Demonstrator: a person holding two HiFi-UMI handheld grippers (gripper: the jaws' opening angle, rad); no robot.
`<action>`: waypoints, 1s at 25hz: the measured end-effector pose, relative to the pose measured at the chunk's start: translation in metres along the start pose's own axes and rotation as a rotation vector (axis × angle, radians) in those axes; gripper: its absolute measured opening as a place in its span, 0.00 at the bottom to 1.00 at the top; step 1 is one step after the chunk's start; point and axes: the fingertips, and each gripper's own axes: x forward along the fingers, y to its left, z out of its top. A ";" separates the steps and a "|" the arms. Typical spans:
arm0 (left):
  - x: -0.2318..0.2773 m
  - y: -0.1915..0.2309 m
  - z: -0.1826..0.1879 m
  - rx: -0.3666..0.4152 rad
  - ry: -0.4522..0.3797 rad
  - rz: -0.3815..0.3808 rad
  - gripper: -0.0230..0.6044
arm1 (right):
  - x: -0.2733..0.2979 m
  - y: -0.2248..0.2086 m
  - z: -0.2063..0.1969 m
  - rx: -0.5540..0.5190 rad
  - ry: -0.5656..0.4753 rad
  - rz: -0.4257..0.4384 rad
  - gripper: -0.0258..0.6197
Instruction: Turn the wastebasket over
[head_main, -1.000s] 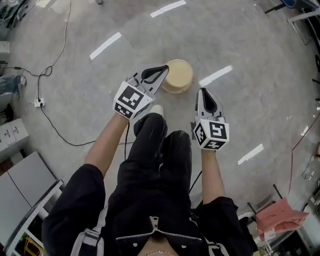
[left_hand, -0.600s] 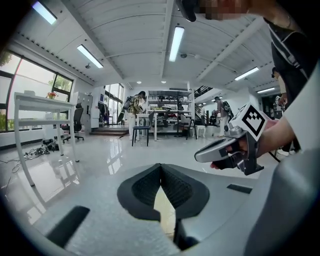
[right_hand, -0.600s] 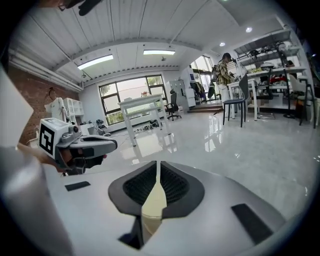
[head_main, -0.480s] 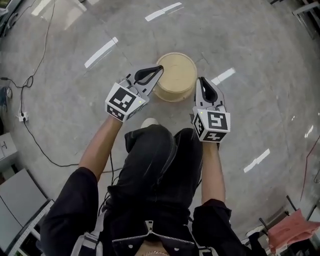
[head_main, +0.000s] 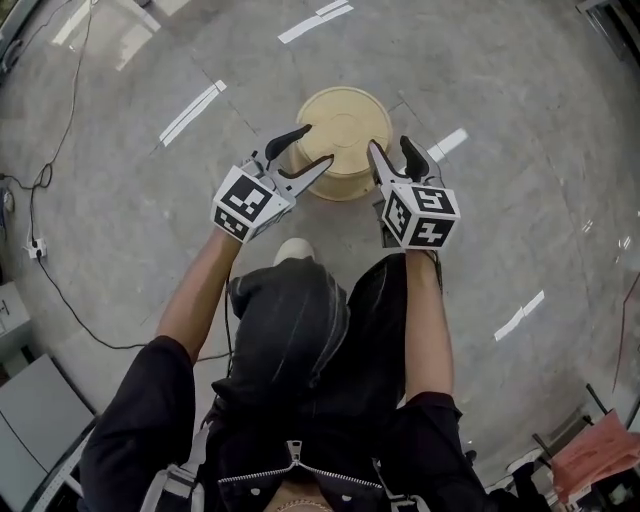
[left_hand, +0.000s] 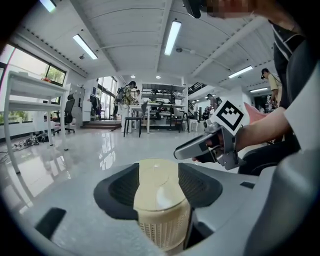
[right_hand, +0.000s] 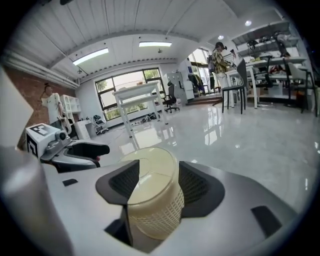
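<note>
A cream lattice-sided wastebasket (head_main: 343, 135) stands on the grey floor with its closed flat face up. My left gripper (head_main: 308, 150) is at its near left side and my right gripper (head_main: 392, 150) at its near right side. Both sets of jaws are spread and opening. The wastebasket (left_hand: 160, 200) shows in the gap of the left gripper (left_hand: 159, 187), and the wastebasket (right_hand: 152, 192) likewise in the gap of the right gripper (right_hand: 155, 187). No pad presses on it. Each gripper view also shows the other gripper beside the basket.
The person's black-trousered legs and a white shoe (head_main: 295, 250) are just behind the basket. A cable with a power strip (head_main: 35, 245) runs along the floor at the left. A pink cloth (head_main: 600, 450) lies bottom right. A white table (right_hand: 137, 95) and chairs (left_hand: 132, 120) stand far off.
Both grippers came down and forward to the basket's near sides, and their jaws went from shut to spread. The basket looks larger and closer in the head view.
</note>
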 end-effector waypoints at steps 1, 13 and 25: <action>0.001 -0.001 -0.004 0.004 0.004 -0.010 0.41 | 0.002 -0.001 -0.003 0.012 0.005 0.002 0.40; 0.004 0.038 -0.041 -0.146 0.043 0.082 0.49 | 0.014 -0.019 -0.035 0.124 0.073 0.010 0.41; 0.017 0.045 -0.064 -0.524 0.050 0.022 0.50 | 0.019 -0.022 -0.040 0.302 0.049 0.066 0.41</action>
